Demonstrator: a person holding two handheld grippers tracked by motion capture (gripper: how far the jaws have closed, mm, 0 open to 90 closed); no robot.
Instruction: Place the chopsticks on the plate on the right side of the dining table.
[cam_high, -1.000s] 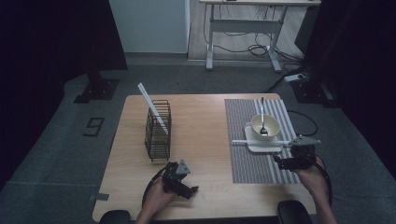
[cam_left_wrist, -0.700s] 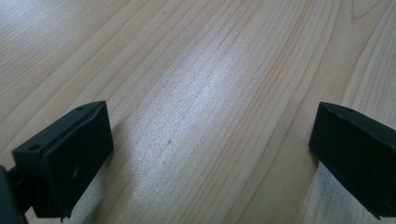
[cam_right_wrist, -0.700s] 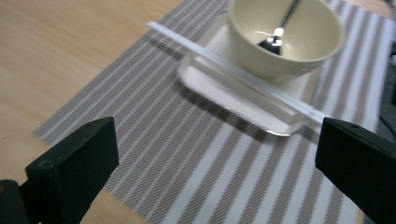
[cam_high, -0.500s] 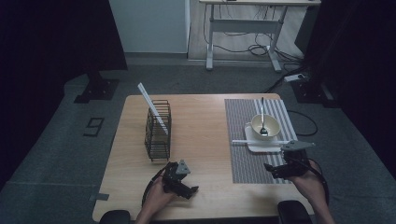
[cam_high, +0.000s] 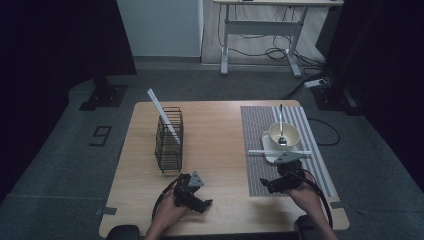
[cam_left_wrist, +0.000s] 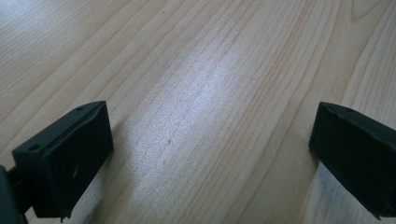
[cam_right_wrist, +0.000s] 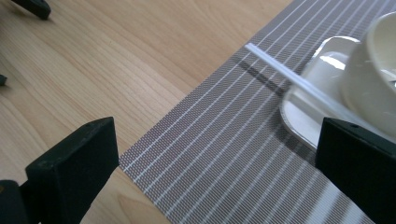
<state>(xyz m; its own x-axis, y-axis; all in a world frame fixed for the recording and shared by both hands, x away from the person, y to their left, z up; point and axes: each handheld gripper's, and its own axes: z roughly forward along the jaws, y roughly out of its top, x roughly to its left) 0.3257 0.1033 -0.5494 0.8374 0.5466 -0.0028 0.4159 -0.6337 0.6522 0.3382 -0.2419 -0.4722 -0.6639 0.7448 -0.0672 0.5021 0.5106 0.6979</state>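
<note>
High view: the left gripper (cam_high: 192, 192) rests on the bare near edge of the pale wooden desk (cam_high: 215, 130), near the black wire rack (cam_high: 169, 140) that holds one flat white plate (cam_high: 162, 115) leaning on edge. The right gripper (cam_high: 280, 182) lies on the grey striped woven placemat (cam_high: 260, 130), near the white square dish (cam_high: 272, 150) that carries a cream ceramic bowl (cam_high: 284, 133) with a metal spoon (cam_high: 281, 125) and a thin white stick (cam_high: 280, 152) across its near side.

Left gripper view: jaws spread wide over bare wood, holding nothing.

Right gripper view: jaws likewise wide apart and empty; the stick (cam_right_wrist: 299, 84), dish (cam_right_wrist: 308, 107) and bowl (cam_right_wrist: 373, 79) sit just ahead.

Judged progress: one plate racked; dish, bowl and spoon not yet grasped.
</note>
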